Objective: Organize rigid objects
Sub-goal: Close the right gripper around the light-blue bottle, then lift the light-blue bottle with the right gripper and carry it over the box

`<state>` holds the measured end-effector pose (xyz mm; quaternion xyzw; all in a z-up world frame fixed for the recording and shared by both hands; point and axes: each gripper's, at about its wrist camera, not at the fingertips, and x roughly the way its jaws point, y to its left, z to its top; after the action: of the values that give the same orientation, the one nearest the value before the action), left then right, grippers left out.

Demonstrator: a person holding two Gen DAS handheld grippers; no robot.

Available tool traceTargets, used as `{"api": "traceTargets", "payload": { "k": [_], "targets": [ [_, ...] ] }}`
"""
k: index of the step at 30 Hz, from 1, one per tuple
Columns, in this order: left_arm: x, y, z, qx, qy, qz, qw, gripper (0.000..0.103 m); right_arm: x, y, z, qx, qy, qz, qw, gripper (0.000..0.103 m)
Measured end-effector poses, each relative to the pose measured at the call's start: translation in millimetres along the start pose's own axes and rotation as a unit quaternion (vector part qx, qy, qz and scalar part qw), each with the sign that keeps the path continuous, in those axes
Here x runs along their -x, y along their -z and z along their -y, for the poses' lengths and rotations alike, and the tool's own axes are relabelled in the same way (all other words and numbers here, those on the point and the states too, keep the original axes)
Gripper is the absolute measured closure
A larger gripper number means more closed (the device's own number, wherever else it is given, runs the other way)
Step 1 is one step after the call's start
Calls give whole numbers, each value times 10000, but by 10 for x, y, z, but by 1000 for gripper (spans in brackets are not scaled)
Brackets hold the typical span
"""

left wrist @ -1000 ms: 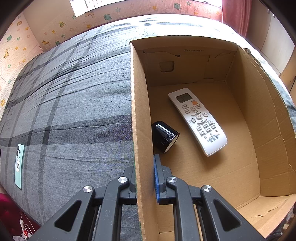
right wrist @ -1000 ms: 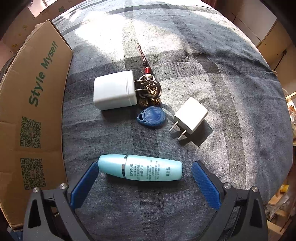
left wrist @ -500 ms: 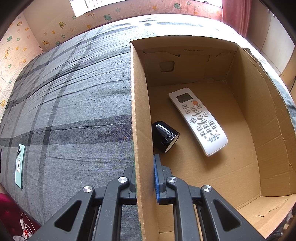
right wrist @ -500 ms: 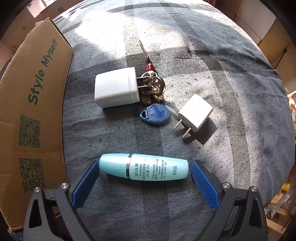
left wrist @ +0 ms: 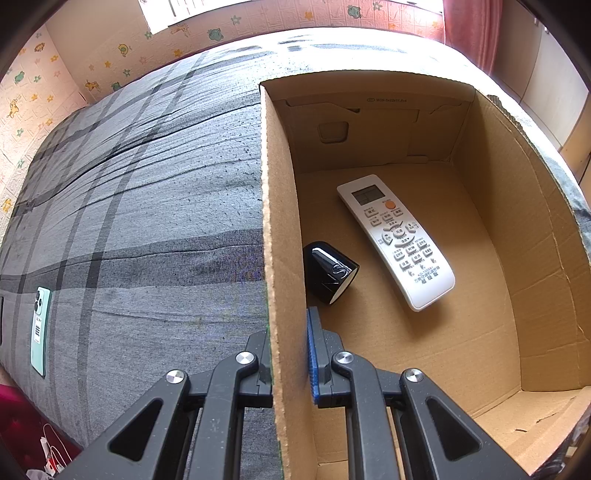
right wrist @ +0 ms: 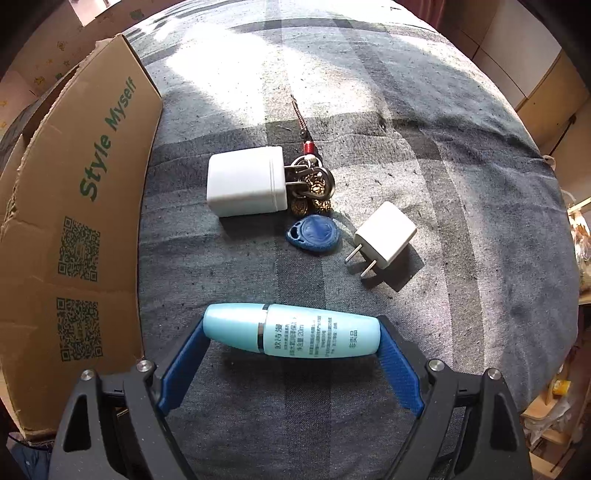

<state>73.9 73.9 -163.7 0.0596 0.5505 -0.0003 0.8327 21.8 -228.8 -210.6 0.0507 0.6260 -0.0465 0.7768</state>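
My left gripper [left wrist: 290, 354] is shut on the left wall of the cardboard box [left wrist: 280, 236], one finger outside and one inside. Inside the box lie a white remote control [left wrist: 397, 238] and a small black object [left wrist: 330, 271]. My right gripper [right wrist: 291, 334] is shut on a light blue bottle [right wrist: 291, 330], gripping it end to end just above the grey plaid bedcover [right wrist: 443, 147]. Beyond it lie a white rectangular container [right wrist: 245, 186], a bunch of keys [right wrist: 312, 184] with a blue fob [right wrist: 314, 233], and a white charger plug [right wrist: 384, 236].
The box's outer side with green print and QR codes [right wrist: 74, 206] stands at the left of the right wrist view. A mint green phone [left wrist: 40, 325] lies at the bed's left edge. Patterned wallpaper [left wrist: 110, 51] and a red curtain [left wrist: 469, 29] are behind.
My right gripper has closed in from either end onto the blue bottle and now clamps it. The left gripper and box have not moved.
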Motion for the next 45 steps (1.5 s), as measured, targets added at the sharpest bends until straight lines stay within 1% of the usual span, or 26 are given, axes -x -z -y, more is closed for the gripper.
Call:
{"api": "traceTargets", "payload": {
  "k": [9, 16, 22, 34, 45],
  "targets": [
    [-1, -1, 5, 1, -1, -1, 10000, 90, 308, -85, -71, 247, 65, 164, 9995, 12],
    [1, -5, 7, -5, -4, -3, 10000, 90, 533, -239, -164, 434, 24, 299, 9986, 12],
    [3, -8, 7, -1, 4, -5, 10000, 90, 731, -305, -273, 608, 5, 451, 9971, 12],
    [1, -7, 7, 5, 11, -6, 10000, 90, 1014, -428, -539, 906, -155, 664, 9936, 12],
    [-3, -3, -3, 19, 31, -14, 10000, 90, 1213, -680, -904, 1259, -319, 882, 9876, 12]
  ]
}}
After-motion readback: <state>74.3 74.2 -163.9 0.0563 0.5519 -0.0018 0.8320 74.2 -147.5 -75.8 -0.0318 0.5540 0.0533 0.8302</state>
